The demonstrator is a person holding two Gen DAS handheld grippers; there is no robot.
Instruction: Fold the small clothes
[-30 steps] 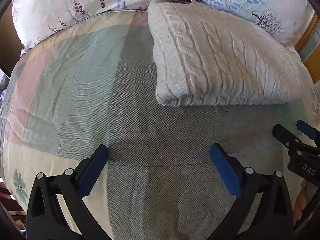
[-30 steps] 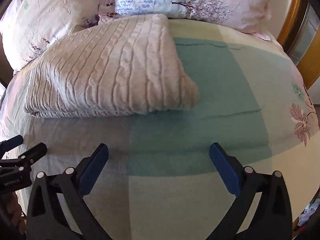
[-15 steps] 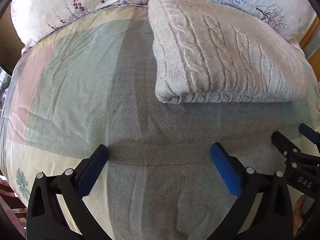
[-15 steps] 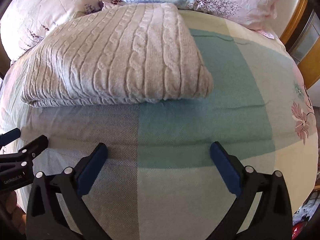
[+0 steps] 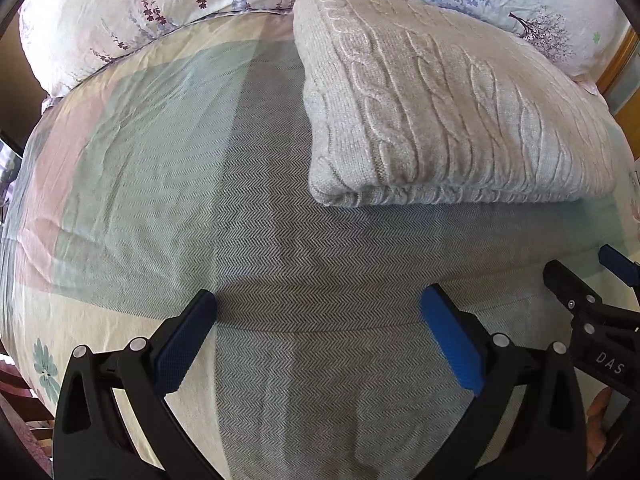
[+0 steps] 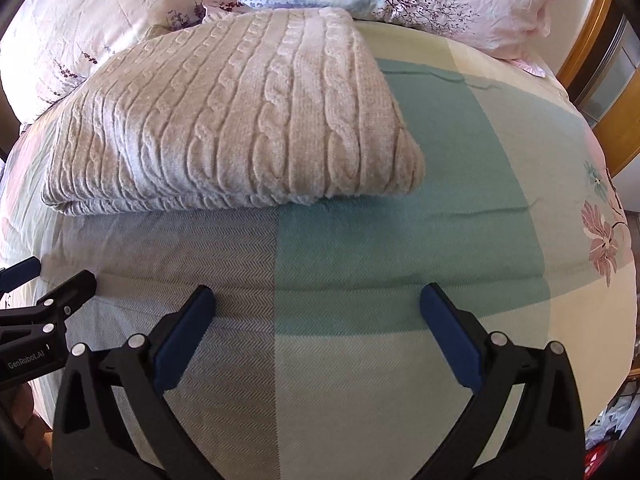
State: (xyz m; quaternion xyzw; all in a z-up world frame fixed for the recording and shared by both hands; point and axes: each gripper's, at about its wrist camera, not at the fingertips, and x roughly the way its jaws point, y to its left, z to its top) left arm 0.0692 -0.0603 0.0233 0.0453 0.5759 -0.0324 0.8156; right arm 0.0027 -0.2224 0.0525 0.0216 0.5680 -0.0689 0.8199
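- Patchwork bed cover (image 5: pixel 152 168) fills both views, floral pillows (image 6: pixel 460 4) behind.
- Cable-knit sweater (image 6: pixel 240 120) lies folded near the pillows, apparently several layers thick.
- Left gripper (image 5: pixel 318 320) and right gripper (image 6: pixel 318 316) hover wide apart, empty.
- Folding looks finished; next likely tidying or another garment.

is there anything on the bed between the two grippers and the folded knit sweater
Nothing visible. Only bare bedspread lies between the open left gripper and the folded cable-knit sweater, and likewise in front of the open right gripper. Both grippers are apart from the sweater.
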